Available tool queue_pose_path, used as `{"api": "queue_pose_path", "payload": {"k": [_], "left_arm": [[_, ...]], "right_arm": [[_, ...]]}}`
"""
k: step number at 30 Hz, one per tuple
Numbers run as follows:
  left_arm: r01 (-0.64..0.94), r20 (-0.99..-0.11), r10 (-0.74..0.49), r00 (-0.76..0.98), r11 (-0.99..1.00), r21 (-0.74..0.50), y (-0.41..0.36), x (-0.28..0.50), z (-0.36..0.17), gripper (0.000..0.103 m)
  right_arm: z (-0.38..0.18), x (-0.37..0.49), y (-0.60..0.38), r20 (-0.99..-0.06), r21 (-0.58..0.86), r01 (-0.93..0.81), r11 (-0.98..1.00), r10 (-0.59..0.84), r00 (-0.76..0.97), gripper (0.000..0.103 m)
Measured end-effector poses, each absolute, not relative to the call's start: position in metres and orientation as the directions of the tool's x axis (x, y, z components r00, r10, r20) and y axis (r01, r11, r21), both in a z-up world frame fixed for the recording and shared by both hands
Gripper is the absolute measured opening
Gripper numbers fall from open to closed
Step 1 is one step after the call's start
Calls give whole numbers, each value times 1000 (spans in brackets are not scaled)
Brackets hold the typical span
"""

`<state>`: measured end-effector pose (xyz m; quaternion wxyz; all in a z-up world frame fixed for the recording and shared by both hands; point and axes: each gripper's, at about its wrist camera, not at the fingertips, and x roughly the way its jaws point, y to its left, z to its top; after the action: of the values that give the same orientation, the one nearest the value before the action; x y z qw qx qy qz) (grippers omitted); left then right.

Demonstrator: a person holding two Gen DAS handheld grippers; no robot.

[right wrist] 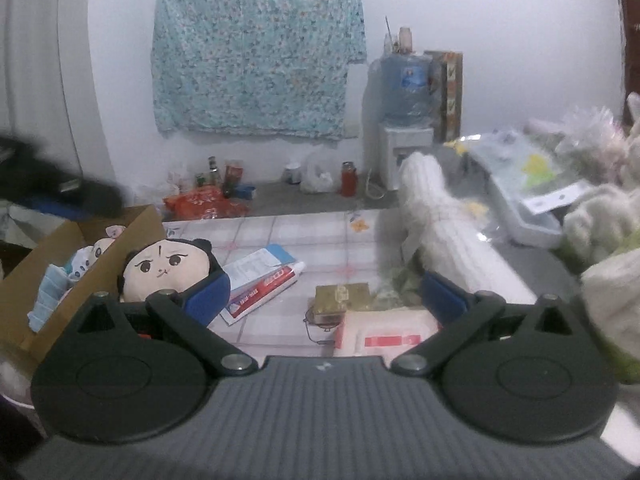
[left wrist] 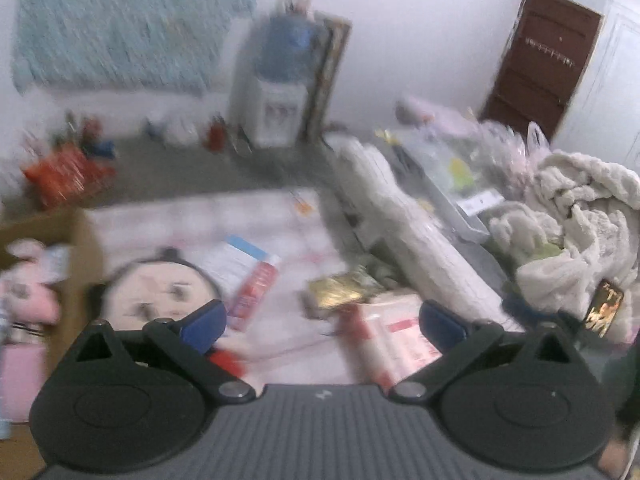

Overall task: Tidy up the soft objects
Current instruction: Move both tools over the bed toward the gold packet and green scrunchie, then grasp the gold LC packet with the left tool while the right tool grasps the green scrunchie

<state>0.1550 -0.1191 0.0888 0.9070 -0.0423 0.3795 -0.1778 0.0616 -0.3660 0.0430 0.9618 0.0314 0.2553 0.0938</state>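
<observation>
Item: my left gripper [left wrist: 322, 322], fingers standing wide apart, gripping nothing. Item: my right gripper [right wrist: 325, 298], fingers likewise spread, empty. Item: round-faced plush doll [right wrist: 166, 270], lying on the table [right wrist: 320, 232] against the cardboard box [right wrist: 80, 256], just beside a toothpaste tube [right wrist: 266, 288]. Item: rolled white cloth [right wrist: 444, 220], lying at the table's right.

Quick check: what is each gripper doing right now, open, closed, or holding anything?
Left gripper: open wide, nothing between the jaws.
Right gripper: open wide, nothing between the jaws.
</observation>
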Motion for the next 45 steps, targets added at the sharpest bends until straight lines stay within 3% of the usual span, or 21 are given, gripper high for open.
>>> {"api": "queue_pose_path", "payload": {"k": [3, 12, 22, 30, 39, 42, 45], "left_arm": [[307, -721, -408, 561, 911, -277, -152, 205, 66, 103], [228, -840, -368, 398, 927, -298, -225, 327, -33, 96], [215, -913, -262, 314, 956, -200, -258, 375, -95, 92], [192, -942, -196, 271, 970, -146, -260, 387, -116, 85], [190, -912, -219, 347, 969, -160, -240, 374, -92, 83], [189, -885, -237, 402, 967, -174, -228, 366, -69, 83], [179, -854, -244, 460, 967, -180, -215, 359, -46, 83]], "right_arm": [[29, 79, -376, -513, 133, -162, 978, 208, 833, 102], [-13, 129, -392, -590, 98, -167, 981, 192, 784, 102], [-32, 150, -405, -607, 82, -146, 986, 166, 777, 101], [-33, 151, -404, -597, 56, -147, 988, 151, 788, 101], [-21, 177, -399, -594, 7, -221, 975, 181, 784, 99], [-26, 203, -396, -632, 18, -277, 961, 225, 742, 92], [-38, 234, -392, -693, 32, -328, 944, 258, 674, 78]]}}
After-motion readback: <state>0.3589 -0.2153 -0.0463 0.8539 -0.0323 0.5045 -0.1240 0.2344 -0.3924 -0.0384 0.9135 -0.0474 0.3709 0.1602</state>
